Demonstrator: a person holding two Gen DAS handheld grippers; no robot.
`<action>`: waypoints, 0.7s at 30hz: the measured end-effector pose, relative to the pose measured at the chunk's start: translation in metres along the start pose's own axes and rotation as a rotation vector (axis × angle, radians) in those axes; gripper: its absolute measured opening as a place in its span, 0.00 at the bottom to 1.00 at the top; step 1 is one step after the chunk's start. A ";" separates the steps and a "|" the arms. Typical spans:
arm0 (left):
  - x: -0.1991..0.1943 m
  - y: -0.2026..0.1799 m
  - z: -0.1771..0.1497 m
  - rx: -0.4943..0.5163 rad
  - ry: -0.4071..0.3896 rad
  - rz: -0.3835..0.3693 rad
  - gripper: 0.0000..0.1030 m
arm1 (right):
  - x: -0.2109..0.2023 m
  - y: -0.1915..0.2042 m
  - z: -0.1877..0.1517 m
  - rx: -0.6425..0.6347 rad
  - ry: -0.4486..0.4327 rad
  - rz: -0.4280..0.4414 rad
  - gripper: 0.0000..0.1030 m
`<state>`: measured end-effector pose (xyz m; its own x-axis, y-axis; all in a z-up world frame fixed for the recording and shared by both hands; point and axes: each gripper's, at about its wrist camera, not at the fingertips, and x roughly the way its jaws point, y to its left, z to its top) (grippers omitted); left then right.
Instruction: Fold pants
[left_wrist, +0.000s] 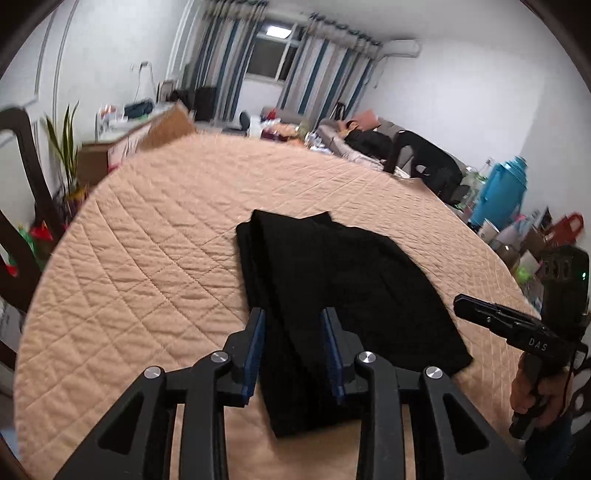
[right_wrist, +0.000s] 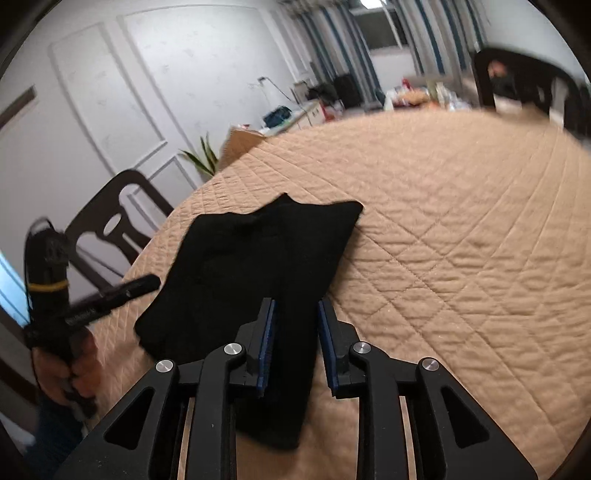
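Black pants (left_wrist: 332, 295) lie folded flat on a round table under a tan quilted cover (left_wrist: 147, 258). They also show in the right wrist view (right_wrist: 258, 266). My left gripper (left_wrist: 293, 317) is open and hovers over the near end of the pants, with the cloth visible between its fingers. My right gripper (right_wrist: 295, 308) is open above the near edge of the pants. The right gripper shows from the side in the left wrist view (left_wrist: 465, 301). The left gripper shows at the left of the right wrist view (right_wrist: 147, 282).
Dark chairs stand at the table's left (right_wrist: 110, 229) and far side (left_wrist: 417, 155). A plant (left_wrist: 66, 155), a cabinet (left_wrist: 122, 144), a sofa with a person lying on it (left_wrist: 362, 136) and a blue jug (left_wrist: 498, 192) surround the table.
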<state>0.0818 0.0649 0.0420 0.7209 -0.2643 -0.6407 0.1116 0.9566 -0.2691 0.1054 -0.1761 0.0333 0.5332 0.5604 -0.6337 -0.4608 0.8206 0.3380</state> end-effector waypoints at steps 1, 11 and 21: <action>-0.004 -0.004 -0.001 0.013 -0.005 -0.005 0.32 | -0.004 0.007 -0.006 -0.026 0.002 0.002 0.24; 0.009 -0.017 -0.024 0.063 0.059 -0.017 0.35 | 0.003 0.019 -0.029 -0.168 0.114 -0.042 0.23; 0.023 -0.036 0.025 0.107 0.011 0.029 0.34 | 0.033 0.010 0.034 -0.132 0.023 -0.099 0.23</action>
<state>0.1114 0.0274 0.0555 0.7177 -0.2367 -0.6549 0.1633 0.9714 -0.1722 0.1424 -0.1456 0.0389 0.5652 0.4738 -0.6753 -0.4968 0.8490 0.1799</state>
